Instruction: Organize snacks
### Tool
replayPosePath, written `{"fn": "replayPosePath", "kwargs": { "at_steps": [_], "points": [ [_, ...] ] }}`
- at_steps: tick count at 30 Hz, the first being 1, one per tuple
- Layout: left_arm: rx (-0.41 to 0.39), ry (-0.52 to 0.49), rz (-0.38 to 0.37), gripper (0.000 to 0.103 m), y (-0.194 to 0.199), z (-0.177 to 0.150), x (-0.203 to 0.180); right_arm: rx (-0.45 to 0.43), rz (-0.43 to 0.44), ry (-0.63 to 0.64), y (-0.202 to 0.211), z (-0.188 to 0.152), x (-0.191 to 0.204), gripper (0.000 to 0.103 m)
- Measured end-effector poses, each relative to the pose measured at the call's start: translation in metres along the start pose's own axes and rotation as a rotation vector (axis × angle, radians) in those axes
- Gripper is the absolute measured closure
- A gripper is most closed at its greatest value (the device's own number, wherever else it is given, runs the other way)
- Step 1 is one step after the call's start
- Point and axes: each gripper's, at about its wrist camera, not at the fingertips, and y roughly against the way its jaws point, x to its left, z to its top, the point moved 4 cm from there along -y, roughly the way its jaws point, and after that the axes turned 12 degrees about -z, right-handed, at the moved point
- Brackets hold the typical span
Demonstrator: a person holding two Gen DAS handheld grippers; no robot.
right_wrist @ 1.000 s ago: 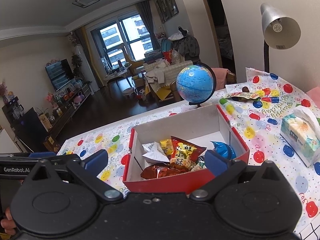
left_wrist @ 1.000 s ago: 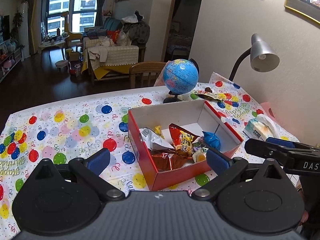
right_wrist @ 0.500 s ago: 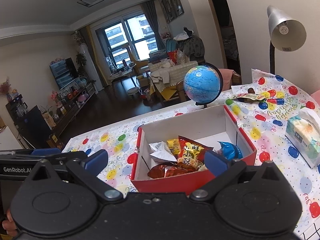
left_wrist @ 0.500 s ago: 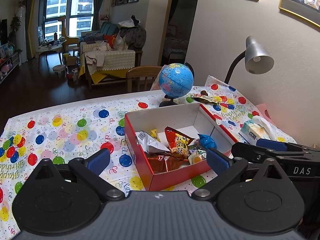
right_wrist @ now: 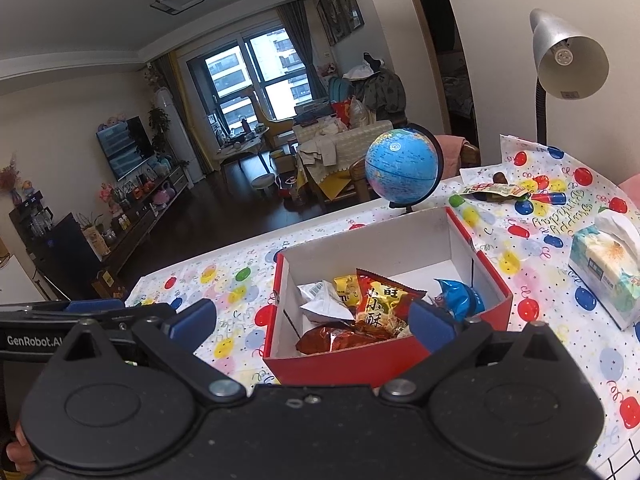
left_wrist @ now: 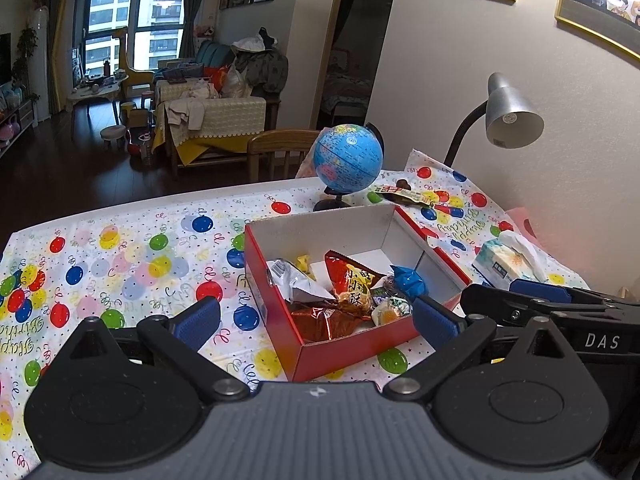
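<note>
Two pairs of tongs, left tongs (left_wrist: 316,316) and right tongs (right_wrist: 312,320), hang above the desk (left_wrist: 120,248) with jaws apart and empty. Most snacks lie heaped in the red box (left_wrist: 272,292). One long snack packet (right_wrist: 496,191) lies outside beyond the globe (right_wrist: 402,172), its long axis running left to right. Likely next: reach past the box for it.

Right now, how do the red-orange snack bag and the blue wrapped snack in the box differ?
The red-orange snack bag is flat with printed characters and leans up mid-box; the blue wrapped snack is rounded, plain and twisted shut, sitting at the box's right wall. The bag looks clearly larger. Both are shiny and lie inside the red box, untouched by the open left gripper and right gripper.
</note>
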Motion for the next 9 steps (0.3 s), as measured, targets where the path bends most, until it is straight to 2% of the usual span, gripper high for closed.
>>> {"fn": "replayPosePath", "kwargs": {
  "at_steps": [9],
  "points": [
    [0.013,0.024,0.004,0.0,0.0039,-0.0033,0.0101,0.015,-0.002,0.001,-0.0039,-0.0042,0.0085,0.0]
  ]
}}
